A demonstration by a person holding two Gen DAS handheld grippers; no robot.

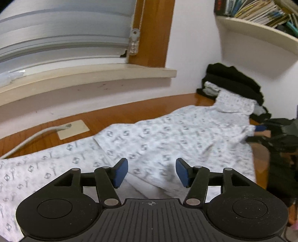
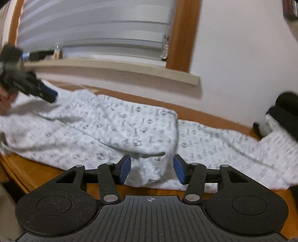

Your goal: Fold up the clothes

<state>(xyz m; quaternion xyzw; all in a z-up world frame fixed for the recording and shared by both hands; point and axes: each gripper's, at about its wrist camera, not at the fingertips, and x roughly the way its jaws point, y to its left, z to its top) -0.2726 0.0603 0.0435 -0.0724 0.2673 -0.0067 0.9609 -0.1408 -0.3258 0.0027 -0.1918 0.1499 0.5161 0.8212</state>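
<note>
One white patterned garment point(image 1: 167, 137), printed with small grey motifs, lies spread lengthwise on a wooden floor point(image 1: 115, 115) beneath a window; one part is folded over the rest, forming a raised flap in the right wrist view point(image 2: 115, 130). Its far end lies against a pile of dark clothes point(image 1: 234, 82) by the white wall point(image 1: 195, 46).

Left gripper point(image 1: 151, 172): jaws spread wide, blue pads point(image 1: 122, 172) apart over the cloth, nothing between them. It also appears, blurred, at the left edge of the right wrist view point(image 2: 37, 89), above one end of the garment.

Right gripper point(image 2: 151, 168): jaws likewise spread wide, a lobe of the garment's near edge seen between the blue pads point(image 2: 125, 168); whether the pads touch the cloth cannot be told. It appears at the right of the left wrist view point(image 1: 260, 130), blurred, at the garment's edge.

Surroundings: one window with a lowered white blind point(image 1: 61, 33), a wooden frame point(image 1: 154, 31) and a pale sill point(image 1: 89, 76); one bead cord with a clear weight point(image 1: 134, 41); one small bottle point(image 2: 56, 53) on the sill, blurred. One pale floor plate point(image 1: 73, 129) with one white cable point(image 1: 28, 140) lies near the garment. One wall shelf point(image 1: 260, 31) carries a row of books point(image 1: 260, 9).
</note>
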